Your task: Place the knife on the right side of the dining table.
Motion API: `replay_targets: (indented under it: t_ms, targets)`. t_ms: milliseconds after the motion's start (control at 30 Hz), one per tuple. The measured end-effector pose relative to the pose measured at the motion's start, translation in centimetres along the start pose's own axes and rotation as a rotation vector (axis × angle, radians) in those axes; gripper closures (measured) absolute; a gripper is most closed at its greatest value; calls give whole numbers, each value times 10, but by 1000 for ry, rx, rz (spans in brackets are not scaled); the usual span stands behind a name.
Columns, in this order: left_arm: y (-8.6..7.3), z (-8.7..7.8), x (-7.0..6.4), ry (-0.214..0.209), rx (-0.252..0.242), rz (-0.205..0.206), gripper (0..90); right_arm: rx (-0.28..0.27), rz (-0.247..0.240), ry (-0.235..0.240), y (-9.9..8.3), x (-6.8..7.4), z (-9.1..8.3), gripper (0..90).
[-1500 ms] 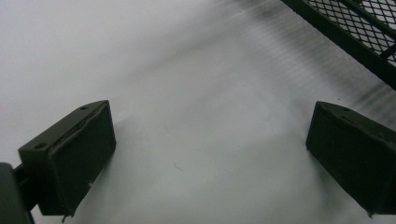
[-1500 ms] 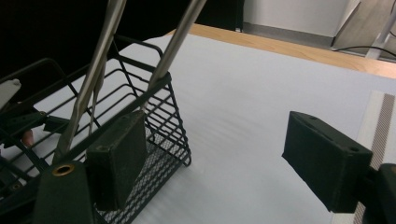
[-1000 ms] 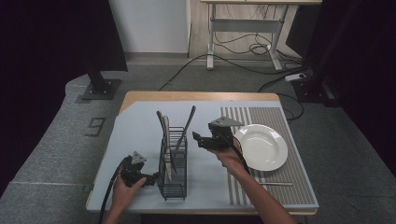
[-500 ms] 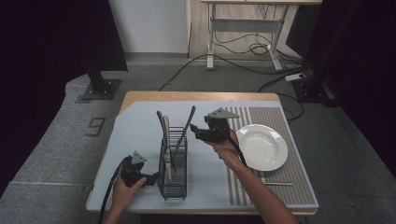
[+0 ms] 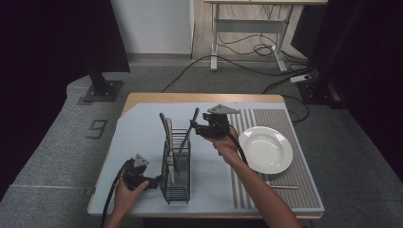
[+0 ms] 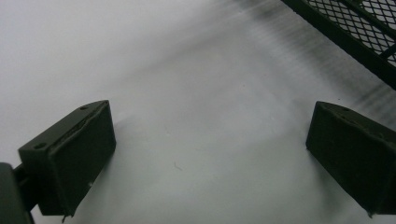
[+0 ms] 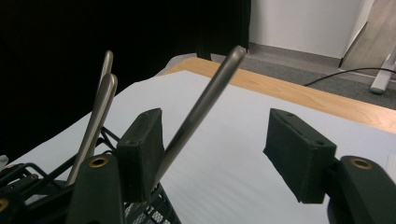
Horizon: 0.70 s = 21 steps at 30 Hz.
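The right gripper [image 5: 196,129] hovers above the table [image 5: 142,123] with its jaws spread wide around the leaning handle of a utensil [image 7: 205,100], holding nothing. That utensil stands in a black wire rack [image 5: 176,164] beside two more handles [image 7: 100,100]. The left gripper [image 5: 154,182] rests wide open and empty just beside the rack. No readable writing or brand shows anywhere.

This looks like a lab or studio set up for recording, not a home. Black curtains [image 5: 47,42] hang at both sides, cables [image 5: 247,47] trail loose over grey carpet [image 5: 57,156], and a stand's metal base [image 5: 100,90] sits on the floor. A bare desk frame [image 5: 252,23] stands against the white wall [image 5: 152,23], behind the small table [image 5: 199,98] with its pale sheet.
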<state>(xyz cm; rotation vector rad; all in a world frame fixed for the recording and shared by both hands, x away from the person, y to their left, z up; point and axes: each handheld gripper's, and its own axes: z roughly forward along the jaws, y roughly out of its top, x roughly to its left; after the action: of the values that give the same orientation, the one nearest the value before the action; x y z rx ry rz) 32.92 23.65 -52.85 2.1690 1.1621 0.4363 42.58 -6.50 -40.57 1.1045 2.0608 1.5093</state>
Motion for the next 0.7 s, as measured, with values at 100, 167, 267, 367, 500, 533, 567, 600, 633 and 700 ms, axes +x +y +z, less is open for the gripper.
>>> replay_targets:
  t_ms: [100,167,267,367,500,533,567,600,633,700]
  targets:
    - [0,0,0,0,0,0,9,-1,-5,3,2,1,3,394]
    - [0,0,0,0,0,0,9,-4,-14,-1,3,2,6,413]
    - [0,0,0,0,0,0,9,-12,-29,-4,3,3,9,465]
    - [0,0,0,0,0,0,9,-15,-13,34,3,0,15,551]
    - [0,0,0,0,0,0,9,-22,-15,58,3,-1,17,609]
    - [0,0,0,0,0,0,9,-24,-27,60,3,0,18,637]
    - [0,0,0,0,0,0,9,-24,-46,61,3,2,17,666]
    - [0,0,0,0,0,0,9,-25,-59,56,3,4,17,672]
    - [0,0,0,0,0,0,9,-21,-66,48,3,5,16,674]
    - [0,0,0,0,0,0,9,-20,-48,52,4,4,16,686]
